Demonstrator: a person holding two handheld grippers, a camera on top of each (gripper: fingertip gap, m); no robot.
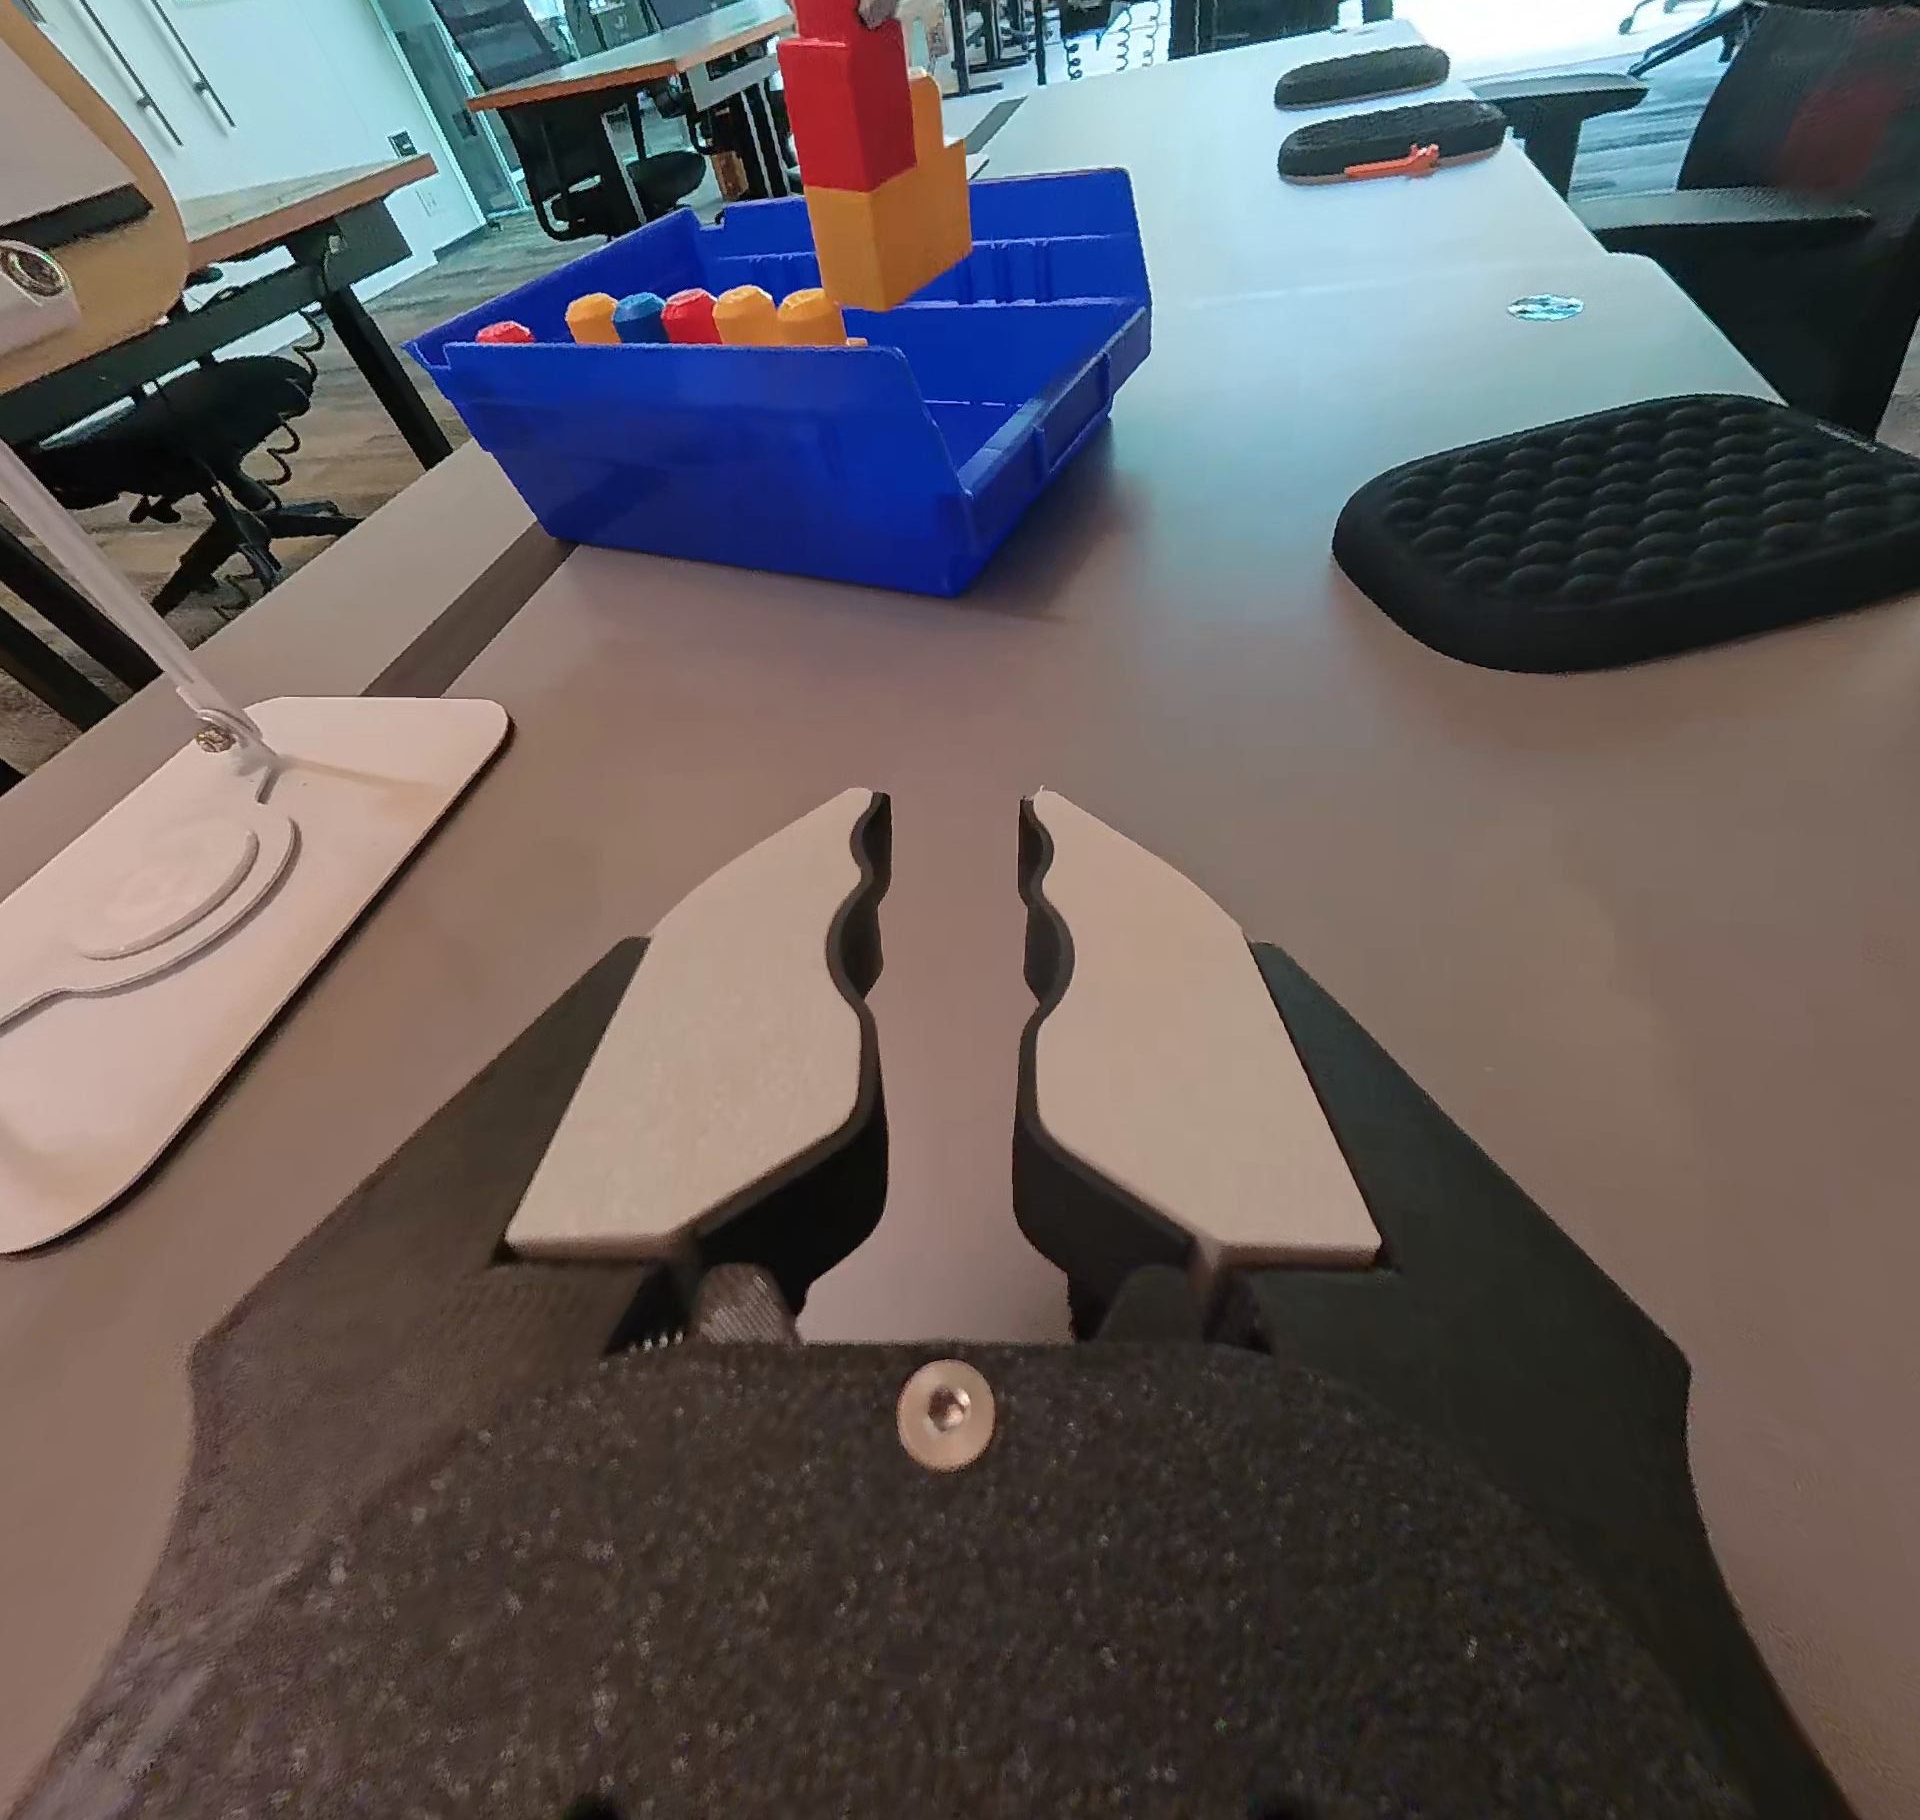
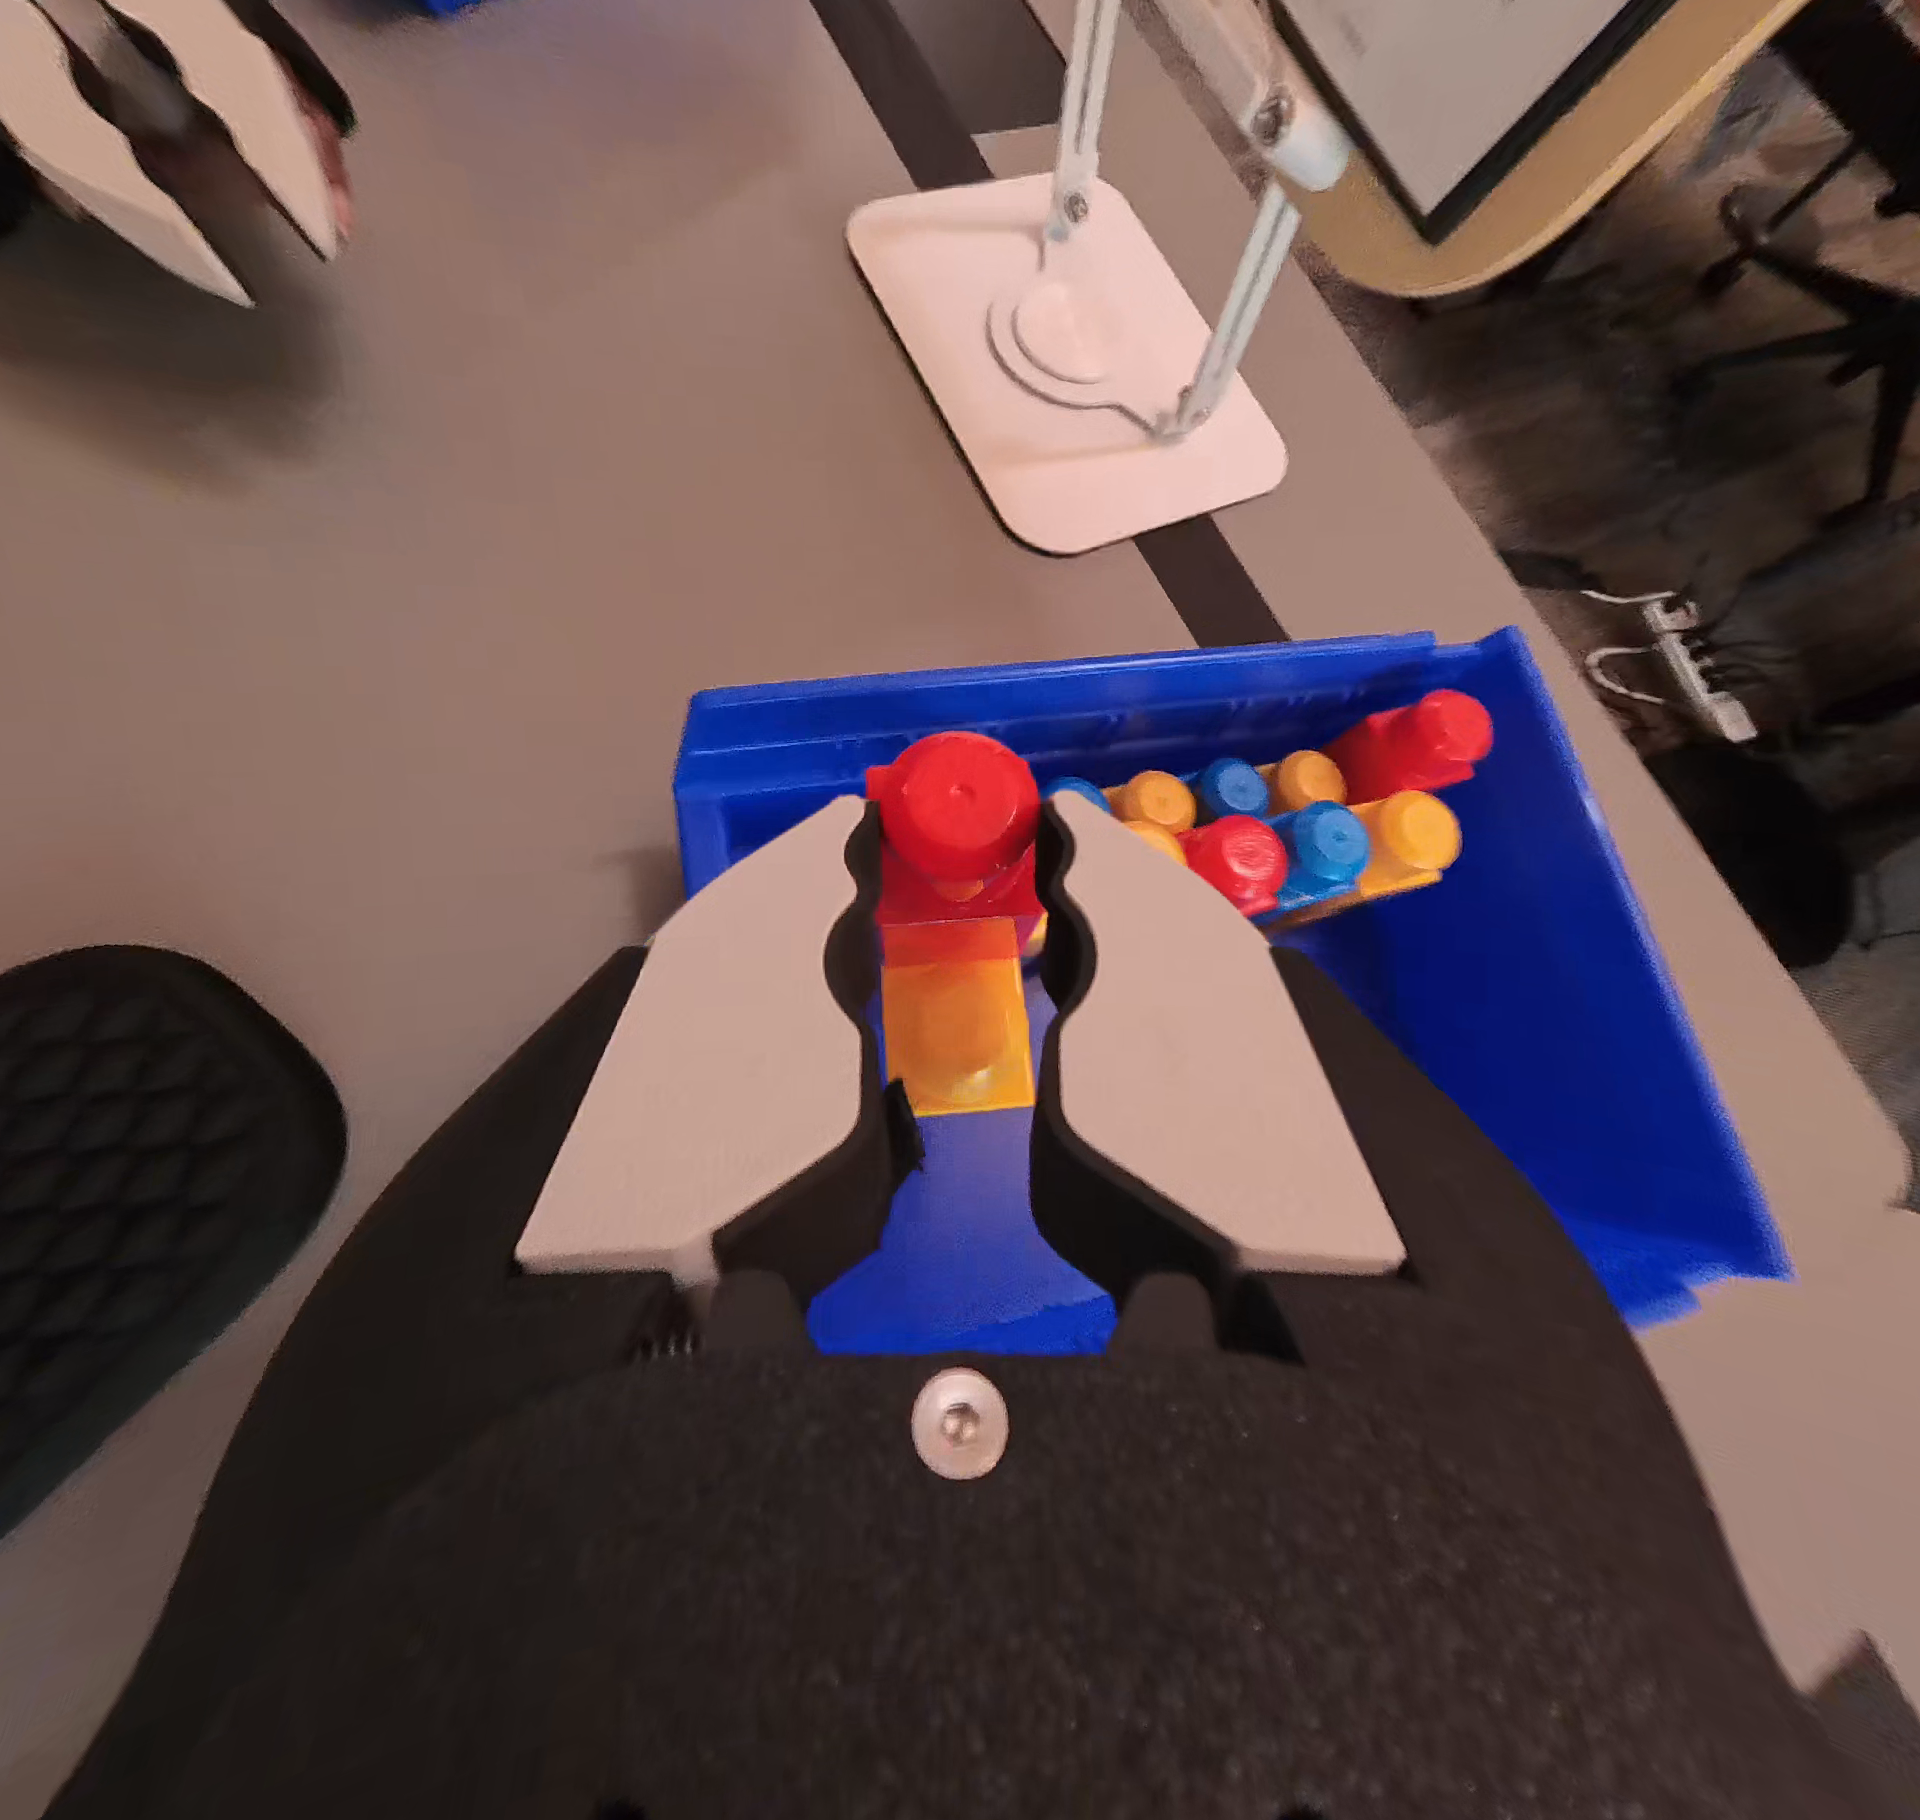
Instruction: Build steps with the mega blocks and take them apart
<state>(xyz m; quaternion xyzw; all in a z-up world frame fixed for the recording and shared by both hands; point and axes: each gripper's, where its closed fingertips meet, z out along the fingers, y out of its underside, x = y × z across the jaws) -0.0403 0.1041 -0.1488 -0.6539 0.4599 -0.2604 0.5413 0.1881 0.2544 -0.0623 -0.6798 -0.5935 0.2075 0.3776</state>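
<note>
Our right claw (image 2: 956,835) grips the red-and-orange steps (image 2: 961,939).
We hold them above the bin (image 2: 1558,1043); our left claw (image 1: 956,814) stands narrowly parted, empty.

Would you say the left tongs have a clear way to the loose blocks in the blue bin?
Probably yes: the left tongs are open and empty, with bare table ahead, though the bin wall demands coming over the top.

The left gripper (image 1: 954,814) hung empty, jaws apart, over the table (image 1: 1247,731); a red-and-orange block stack (image 1: 883,149) hovered above the blue bin (image 1: 790,440).
</note>
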